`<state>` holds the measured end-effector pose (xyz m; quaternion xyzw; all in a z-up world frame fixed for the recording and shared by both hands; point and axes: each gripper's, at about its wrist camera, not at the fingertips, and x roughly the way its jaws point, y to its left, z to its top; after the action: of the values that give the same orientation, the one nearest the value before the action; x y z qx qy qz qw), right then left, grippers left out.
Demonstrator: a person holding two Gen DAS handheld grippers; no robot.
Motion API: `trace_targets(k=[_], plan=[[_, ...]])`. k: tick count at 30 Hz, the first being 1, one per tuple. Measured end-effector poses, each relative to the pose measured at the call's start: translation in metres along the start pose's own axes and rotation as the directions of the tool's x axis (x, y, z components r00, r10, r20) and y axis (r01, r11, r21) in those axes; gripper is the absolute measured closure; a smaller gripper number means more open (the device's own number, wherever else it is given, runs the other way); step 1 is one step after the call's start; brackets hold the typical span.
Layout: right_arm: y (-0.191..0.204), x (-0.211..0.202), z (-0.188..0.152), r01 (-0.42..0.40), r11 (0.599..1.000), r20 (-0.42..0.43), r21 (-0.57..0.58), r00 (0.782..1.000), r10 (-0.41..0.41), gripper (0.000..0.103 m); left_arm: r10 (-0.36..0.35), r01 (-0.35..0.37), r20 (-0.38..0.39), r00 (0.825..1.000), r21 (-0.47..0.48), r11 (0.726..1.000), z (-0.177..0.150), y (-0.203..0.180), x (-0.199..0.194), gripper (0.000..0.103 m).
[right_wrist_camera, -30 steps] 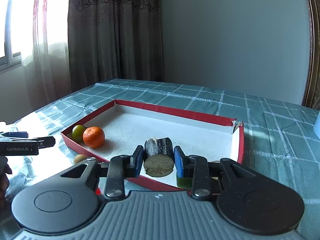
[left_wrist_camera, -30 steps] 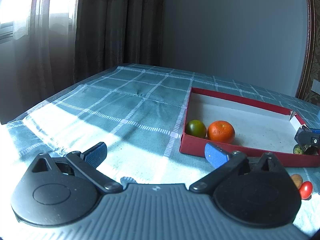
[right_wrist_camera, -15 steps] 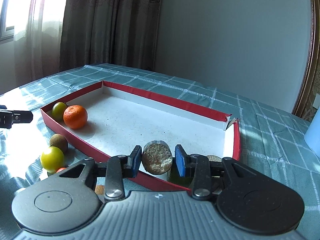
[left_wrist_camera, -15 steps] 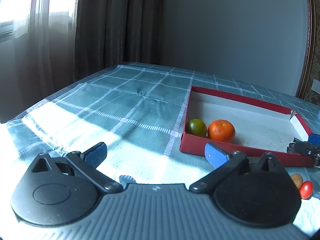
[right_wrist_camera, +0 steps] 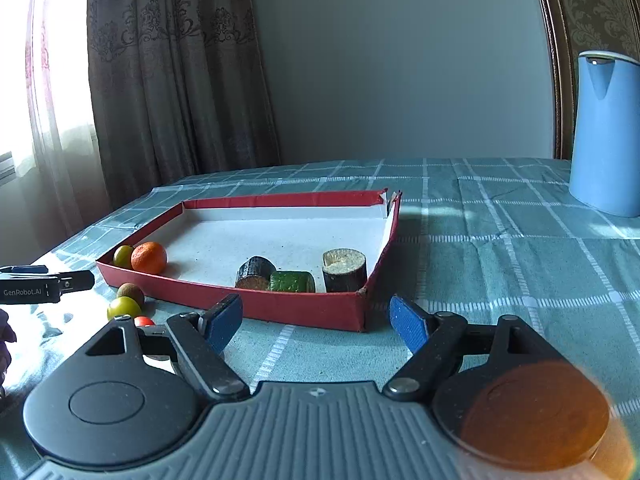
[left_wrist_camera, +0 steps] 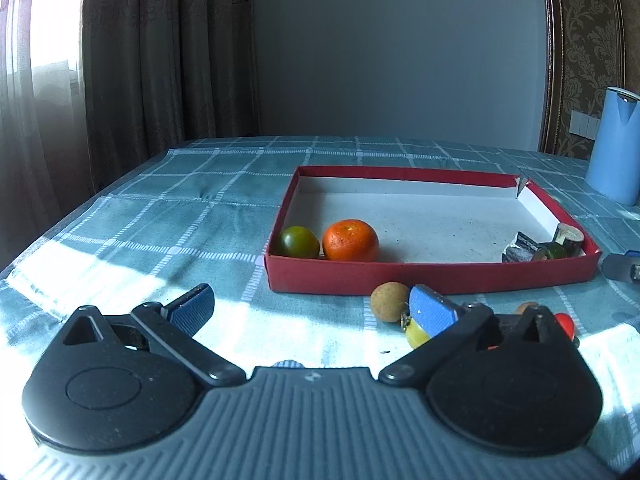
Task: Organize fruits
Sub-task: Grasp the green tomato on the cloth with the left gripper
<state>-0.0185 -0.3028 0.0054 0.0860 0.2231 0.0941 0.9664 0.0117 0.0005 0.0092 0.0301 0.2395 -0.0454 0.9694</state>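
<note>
A red tray (left_wrist_camera: 432, 278) (right_wrist_camera: 304, 310) lies on the checked tablecloth. In it are an orange (left_wrist_camera: 351, 240) (right_wrist_camera: 149, 257), a green tomato (left_wrist_camera: 299, 241) (right_wrist_camera: 123, 256), and three cut pieces at the near right corner: a dark one (right_wrist_camera: 254, 273), a green one (right_wrist_camera: 291, 281) and an upright stub (right_wrist_camera: 344, 270). Outside the tray's front lie a brown fruit (left_wrist_camera: 389, 301) (right_wrist_camera: 130, 293), a yellow tomato (left_wrist_camera: 416, 332) (right_wrist_camera: 123, 308) and a small red tomato (left_wrist_camera: 565, 323) (right_wrist_camera: 143, 321). My left gripper (left_wrist_camera: 312, 308) is open and empty before the tray. My right gripper (right_wrist_camera: 316, 320) is open and empty at the tray's near right corner.
A blue kettle (right_wrist_camera: 606, 132) (left_wrist_camera: 616, 144) stands at the back right of the table. Curtains (right_wrist_camera: 168, 80) hang at the left behind the table edge. The left gripper shows at the left edge of the right wrist view (right_wrist_camera: 44, 282).
My right gripper has let go of the upright stub inside the tray, opened wide and drawn back. The left gripper has swung right, so the loose fruits now lie near its right finger.
</note>
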Motion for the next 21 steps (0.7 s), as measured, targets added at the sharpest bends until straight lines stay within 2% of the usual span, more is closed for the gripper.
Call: trace_targets(k=[4, 7, 11, 15, 18, 21], plan=[[-0.008, 0.001, -0.001, -0.021, 0.999, -0.004, 0.048, 1.0, 0.021, 0.022, -0.003, 0.003, -0.007, 1.0, 0.077, 0.997, -0.002, -0.028, 0.001, 0.001], [-0.008, 0.0, -0.001, -0.033, 0.998, -0.005, 0.049, 0.999, 0.033, 0.022, -0.004, 0.007, -0.048, 0.999, 0.071, 0.997, -0.001, -0.038, 0.008, 0.006], [-0.01, 0.0, -0.001, -0.045, 0.997, -0.001, 0.061, 0.999, 0.045, 0.019, 0.0, 0.002, -0.086, 0.996, 0.017, 1.0, 0.002, -0.039, 0.018, 0.007], [-0.012, 0.001, -0.001, -0.052, 0.996, -0.01, 0.072, 0.999, 0.053, 0.019, -0.042, 0.037, -0.101, 0.994, -0.053, 0.998, 0.002, -0.035, 0.02, 0.022], [-0.012, 0.002, -0.001, -0.053, 0.996, -0.01, 0.075, 0.998, 0.054, 0.019, -0.05, 0.045, -0.085, 0.995, -0.059, 0.997, -0.001, -0.038, 0.014, 0.032], [-0.013, 0.002, -0.001, -0.052, 0.995, -0.011, 0.085, 0.999, 0.053, 0.018, -0.049, 0.045, -0.072, 0.996, -0.056, 0.997, -0.005, -0.04, 0.007, 0.033]])
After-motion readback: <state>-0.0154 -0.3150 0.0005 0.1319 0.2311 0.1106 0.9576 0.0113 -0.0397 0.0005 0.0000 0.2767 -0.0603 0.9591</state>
